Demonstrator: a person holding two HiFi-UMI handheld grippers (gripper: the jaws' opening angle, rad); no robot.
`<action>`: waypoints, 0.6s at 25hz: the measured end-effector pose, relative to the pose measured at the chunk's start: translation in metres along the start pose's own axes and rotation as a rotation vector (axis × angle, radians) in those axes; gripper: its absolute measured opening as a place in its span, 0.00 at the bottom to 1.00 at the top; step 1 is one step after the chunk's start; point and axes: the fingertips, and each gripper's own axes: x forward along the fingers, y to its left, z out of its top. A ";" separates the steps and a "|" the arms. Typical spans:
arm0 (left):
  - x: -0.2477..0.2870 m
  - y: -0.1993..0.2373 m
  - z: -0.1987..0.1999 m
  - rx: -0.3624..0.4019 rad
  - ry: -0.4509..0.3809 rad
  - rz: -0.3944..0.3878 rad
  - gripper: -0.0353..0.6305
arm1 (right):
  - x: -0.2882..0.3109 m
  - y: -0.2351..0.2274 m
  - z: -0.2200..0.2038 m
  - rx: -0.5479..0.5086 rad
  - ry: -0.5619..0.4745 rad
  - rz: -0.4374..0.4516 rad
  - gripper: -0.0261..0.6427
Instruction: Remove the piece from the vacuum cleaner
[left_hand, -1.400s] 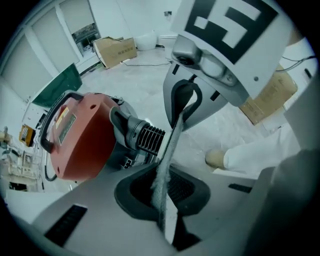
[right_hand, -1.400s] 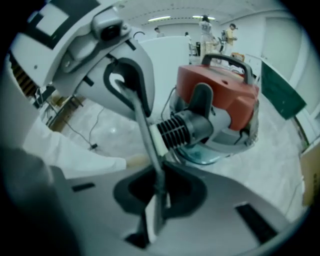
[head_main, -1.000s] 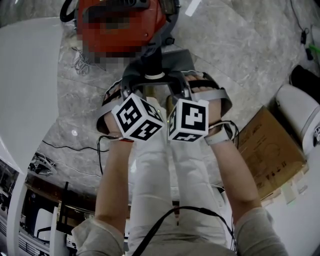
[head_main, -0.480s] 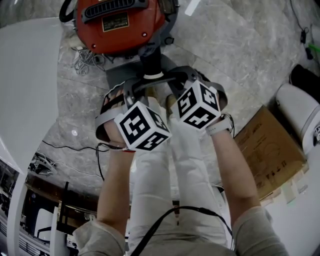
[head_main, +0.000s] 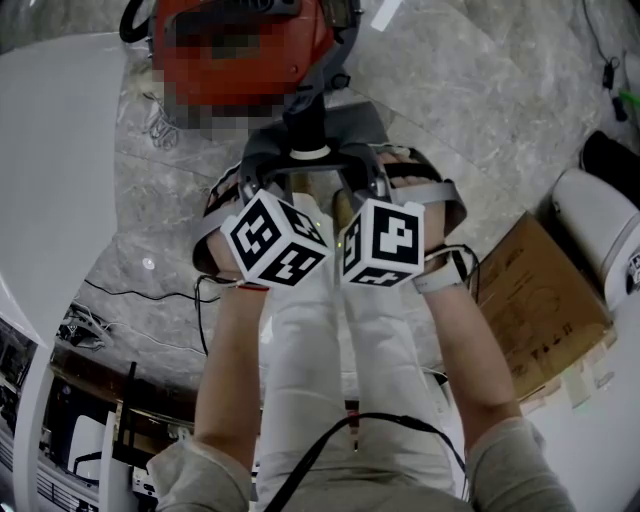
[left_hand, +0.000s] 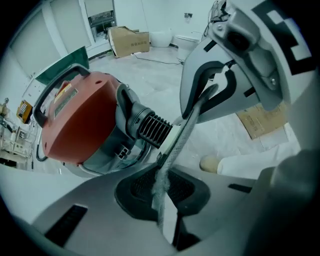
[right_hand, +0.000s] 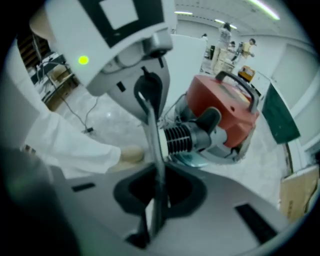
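Observation:
A red vacuum cleaner (head_main: 305, 40) (left_hand: 80, 120) (right_hand: 225, 112) stands on the marble floor in front of me. Its black ribbed hose connector (head_main: 305, 125) (left_hand: 150, 127) (right_hand: 187, 137), with a white collar, sticks out toward me. My left gripper (head_main: 272, 168) (left_hand: 167, 150) and right gripper (head_main: 352, 168) (right_hand: 152, 125) come at the collar from opposite sides, their tips meeting beside it. Both pairs of jaws are pressed together into a thin seam. I see nothing between them. Whether the tips touch the collar I cannot tell.
The person's white-trousered legs (head_main: 330, 340) stand just behind the grippers. A cardboard box (head_main: 535, 300) and a white appliance (head_main: 600, 220) sit at the right. Loose cables (head_main: 150, 120) lie left of the vacuum, beside a white surface (head_main: 50, 150). People stand far off (right_hand: 235, 47).
Half a second ago the left gripper sat lower and the right one higher and tilted. Both are now back level, side by side, as they were a second ago.

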 end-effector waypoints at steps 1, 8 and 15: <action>0.003 0.000 -0.002 -0.011 0.003 -0.009 0.12 | -0.002 0.000 0.002 -0.034 0.011 -0.010 0.08; 0.006 -0.003 -0.005 0.008 0.033 -0.037 0.12 | 0.004 0.001 -0.002 0.045 -0.029 0.008 0.08; -0.013 -0.015 0.002 0.083 0.036 -0.025 0.10 | 0.019 0.001 -0.011 0.255 -0.082 0.086 0.08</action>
